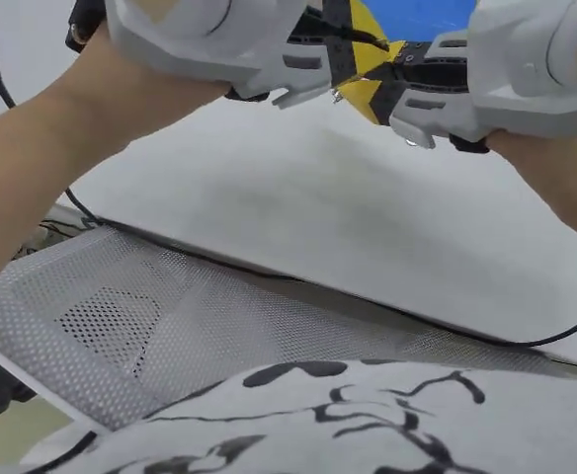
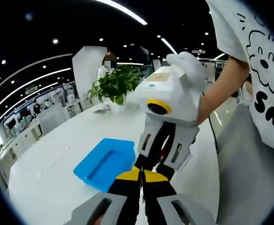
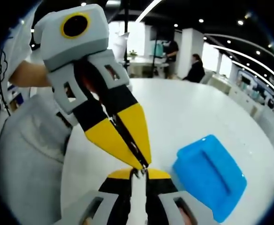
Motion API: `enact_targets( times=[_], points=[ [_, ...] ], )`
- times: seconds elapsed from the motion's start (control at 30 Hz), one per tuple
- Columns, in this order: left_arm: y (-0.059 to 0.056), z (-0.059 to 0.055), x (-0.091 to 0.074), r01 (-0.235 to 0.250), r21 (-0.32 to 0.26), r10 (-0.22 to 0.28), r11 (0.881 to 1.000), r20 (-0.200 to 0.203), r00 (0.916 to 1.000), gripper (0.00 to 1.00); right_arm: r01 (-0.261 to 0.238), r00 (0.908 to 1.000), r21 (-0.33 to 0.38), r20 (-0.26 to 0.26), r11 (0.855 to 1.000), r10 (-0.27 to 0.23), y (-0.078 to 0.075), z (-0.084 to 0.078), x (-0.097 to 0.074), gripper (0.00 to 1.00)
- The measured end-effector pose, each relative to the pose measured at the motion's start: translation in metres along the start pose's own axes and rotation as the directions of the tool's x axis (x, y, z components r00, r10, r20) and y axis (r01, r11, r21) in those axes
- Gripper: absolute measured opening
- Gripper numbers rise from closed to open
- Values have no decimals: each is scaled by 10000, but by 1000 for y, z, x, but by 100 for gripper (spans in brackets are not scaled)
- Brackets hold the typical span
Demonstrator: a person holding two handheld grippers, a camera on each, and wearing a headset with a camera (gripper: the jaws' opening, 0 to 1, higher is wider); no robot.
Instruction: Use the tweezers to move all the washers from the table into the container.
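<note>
Both grippers hang tip to tip above the white table (image 1: 318, 217). My left gripper (image 1: 382, 49) (image 2: 141, 174) comes from the left with its yellow-tipped jaws pressed together and nothing visible between them. My right gripper (image 1: 360, 99) (image 3: 139, 174) meets it from the right, jaws nearly together with only a narrow pale slit. In the right gripper view the left gripper (image 3: 145, 164) points down onto my own tips; in the left gripper view the right gripper (image 2: 145, 168) does the same. A blue container (image 1: 417, 18) (image 2: 104, 161) (image 3: 212, 173) lies on the table beyond them, looking empty.
A grey mesh chair back (image 1: 170, 316) and a black cable (image 1: 269, 272) run along the table's near edge. A potted plant (image 2: 116, 84) stands at the far end of the table. People (image 3: 193, 70) are in the room behind.
</note>
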State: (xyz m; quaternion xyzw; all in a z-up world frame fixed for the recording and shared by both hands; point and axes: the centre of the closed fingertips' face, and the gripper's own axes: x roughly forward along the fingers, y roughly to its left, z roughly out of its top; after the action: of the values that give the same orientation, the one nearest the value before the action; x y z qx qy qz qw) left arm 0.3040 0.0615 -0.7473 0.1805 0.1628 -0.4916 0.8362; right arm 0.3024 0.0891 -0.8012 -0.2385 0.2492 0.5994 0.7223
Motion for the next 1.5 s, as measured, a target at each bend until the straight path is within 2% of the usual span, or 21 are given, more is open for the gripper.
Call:
enact_targets(
  times=[0.23,0.3,0.4,0.53,0.57,0.63,0.67,0.73,0.83,0.9,0.97,1.0,1.07,1.13,1.2,1.37,1.5],
  points=[
    [-3,0,1,23,29,-23,10000,12,10000,0,195,9997,194,137,9996,-198,-2,4,-1,10],
    [-3,-1,2,-14,4,14,10000,70,10000,0,72,9999,105,122,9999,-73,-1,3,-1,6],
    [-3,-4,5,91,-338,-93,9994,-45,9999,0,-71,10000,89,-21,9999,72,4,1,0,5],
    [0,-6,6,-348,-523,343,9980,-107,9994,0,42,10000,13,-50,10000,-42,4,1,0,4],
    [3,-8,5,-583,-789,569,9952,-204,9982,3,94,10000,91,2,9999,-94,2,2,-2,4],
    [6,-10,7,-758,-1522,732,9854,-230,9971,10,191,9998,151,20,9997,-192,-1,3,-3,5],
    [11,-11,5,-983,-1849,965,9778,-188,9952,12,248,9997,181,-75,9995,-247,-3,2,-2,5],
    [14,-12,1,-1156,-2068,1154,9715,-134,9932,16,359,9993,215,-115,9991,-356,-6,1,-2,5],
    [17,-17,-8,-1640,-2256,1594,9603,-386,9865,20,443,9990,357,-121,9984,-439,-13,-2,-3,5],
    [16,-19,-16,-1963,-2662,1912,9437,-453,9805,23,544,9982,451,-269,9975,-532,-16,-4,-2,5],
    [12,-24,-25,-2317,-3199,2244,9187,-603,9726,28,650,9973,497,-377,9966,-632,-20,-7,1,5],
    [11,-26,-28,-2451,-3279,2351,9124,-705,9694,34,634,9972,563,-426,9964,-610,-21,-9,3,5],
    [7,-34,-35,-2898,-3405,2686,8945,-1090,9571,45,638,9969,672,-506,9957,-604,-23,-11,6,5],
    [3,-42,-42,-3179,-3393,2829,8853,-1495,9474,54,592,9970,655,-544,9961,-557,-22,-10,8,5],
    [-2,-46,-48,-3413,-3305,3040,8799,-1604,9391,56,573,9975,578,-443,9967,-548,-21,-6,8,5],
    [-11,-55,-55,-3497,-3511,3016,8686,-1856,9352,56,643,9966,534,-551,9965,-613,-23,-6,11,5],
    [-13,-55,-57,-3559,-3574,3051,8635,-1920,9328,54,643,9967,623,-543,9960,-609,-24,-4,12,5]
  ],
)
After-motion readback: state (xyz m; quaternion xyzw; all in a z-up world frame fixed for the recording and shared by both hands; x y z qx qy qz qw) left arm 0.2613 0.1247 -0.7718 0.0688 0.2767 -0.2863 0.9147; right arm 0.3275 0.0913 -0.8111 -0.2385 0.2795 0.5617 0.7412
